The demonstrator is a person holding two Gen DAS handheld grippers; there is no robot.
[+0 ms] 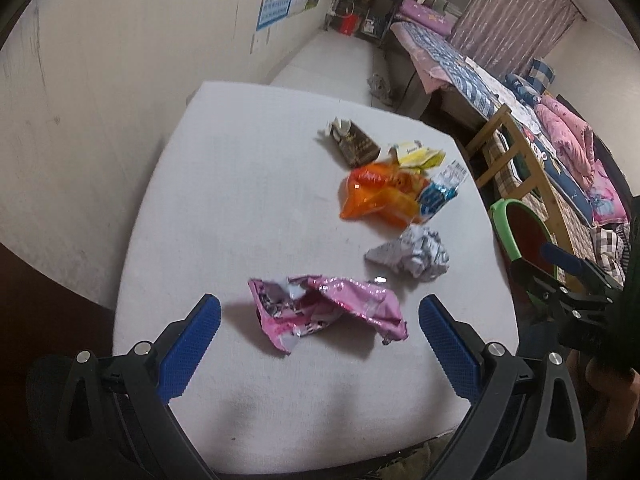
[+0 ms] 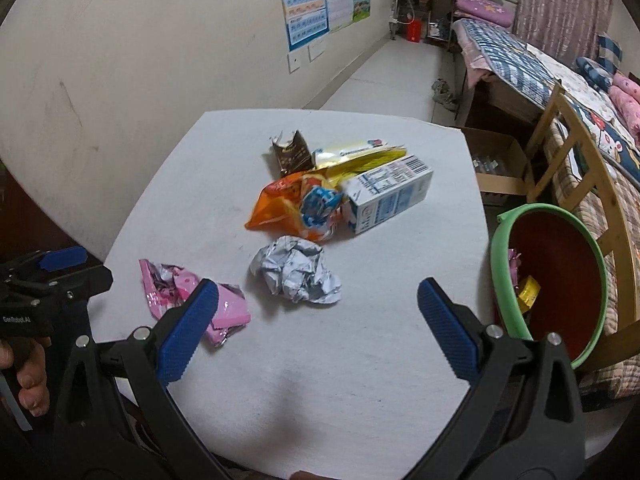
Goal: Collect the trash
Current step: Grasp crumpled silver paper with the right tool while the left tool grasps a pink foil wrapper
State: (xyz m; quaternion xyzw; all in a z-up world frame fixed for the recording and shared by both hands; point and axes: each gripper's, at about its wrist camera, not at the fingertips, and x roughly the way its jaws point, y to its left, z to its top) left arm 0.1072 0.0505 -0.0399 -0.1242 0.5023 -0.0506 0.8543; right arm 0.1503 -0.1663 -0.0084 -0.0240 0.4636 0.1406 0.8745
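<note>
pink wrapper: crumpled, lies apart
paper ball: crumpled, near heap
carton: on side
bin: holds scraps

A bed stands beside wall posters.

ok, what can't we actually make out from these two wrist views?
- Pink wrapper: right wrist view, near edge hidden behind the right hand-held gripper finger.
- Green-rimmed bin: left wrist view, mostly blocked by the right hand-held gripper; contents only partly visible in the right view.
- Milk carton: print too small to read.
- Table: near edge hidden by the left hand-held gripper frame.
</note>
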